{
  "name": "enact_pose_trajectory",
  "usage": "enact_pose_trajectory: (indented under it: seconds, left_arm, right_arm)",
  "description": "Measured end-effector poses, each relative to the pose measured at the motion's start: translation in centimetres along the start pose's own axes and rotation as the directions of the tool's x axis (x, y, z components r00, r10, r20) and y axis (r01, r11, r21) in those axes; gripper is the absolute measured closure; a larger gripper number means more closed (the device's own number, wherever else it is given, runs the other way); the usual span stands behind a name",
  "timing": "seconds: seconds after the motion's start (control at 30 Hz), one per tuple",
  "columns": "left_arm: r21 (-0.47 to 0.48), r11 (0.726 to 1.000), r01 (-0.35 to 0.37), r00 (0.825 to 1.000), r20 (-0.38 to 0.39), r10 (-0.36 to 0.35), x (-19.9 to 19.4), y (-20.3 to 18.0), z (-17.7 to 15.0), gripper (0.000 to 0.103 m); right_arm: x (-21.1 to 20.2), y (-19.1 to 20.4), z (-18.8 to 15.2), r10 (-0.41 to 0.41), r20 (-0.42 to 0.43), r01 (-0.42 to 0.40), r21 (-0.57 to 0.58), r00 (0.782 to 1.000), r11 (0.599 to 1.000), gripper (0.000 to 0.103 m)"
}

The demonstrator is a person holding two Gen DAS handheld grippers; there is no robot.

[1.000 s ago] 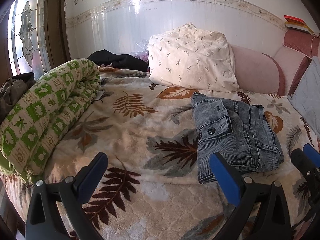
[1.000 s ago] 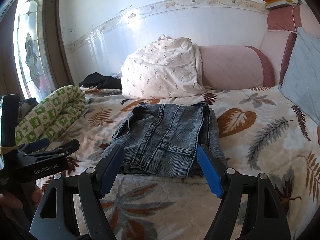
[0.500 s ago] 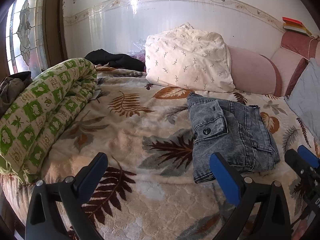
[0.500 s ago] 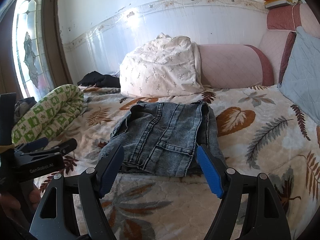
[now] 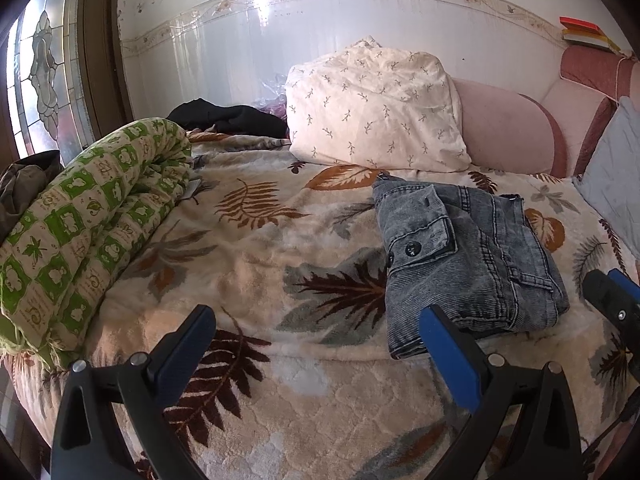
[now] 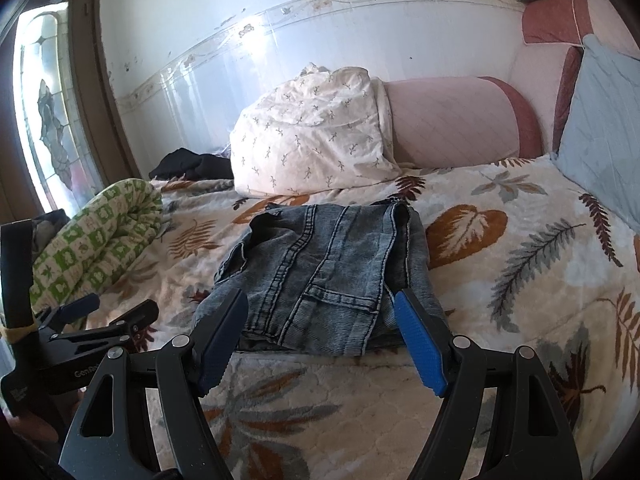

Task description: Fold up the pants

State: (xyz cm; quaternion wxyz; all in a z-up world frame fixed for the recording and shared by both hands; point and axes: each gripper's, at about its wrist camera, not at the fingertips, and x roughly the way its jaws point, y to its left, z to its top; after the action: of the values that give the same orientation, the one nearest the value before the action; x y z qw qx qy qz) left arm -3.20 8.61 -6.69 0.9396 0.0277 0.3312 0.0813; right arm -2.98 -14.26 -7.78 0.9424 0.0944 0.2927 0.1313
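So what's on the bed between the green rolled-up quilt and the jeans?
Nothing but the leaf-print blanket. The left wrist view shows it bare between the green quilt and the folded jeans.

On the bed (image 6: 500, 320), the folded pants (image 6: 320, 268) lie before the pillow (image 6: 312, 144), with the rolled quilt (image 6: 96, 244) to their left.

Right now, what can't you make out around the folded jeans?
- Underside layers of the folded jeans: hidden by the top fold, both views.
- Jeans' near edge: partly covered by the right gripper, right wrist view.
- Books on the headboard: titles too small.
- Black garment: type unclear.
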Motion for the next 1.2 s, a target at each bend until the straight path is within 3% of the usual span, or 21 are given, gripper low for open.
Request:
enact_pose_trajectory:
  seconds: [1.2]
  left_arm:
    - [-0.013,1.0,0.016,1.0,-0.004,-0.016,-0.2,-0.2,-0.1,0.0]
  right_arm:
    - [1.7,1.2,-0.1,0.006,-0.015,-0.006,-0.052,1.0,0.999,0.027]
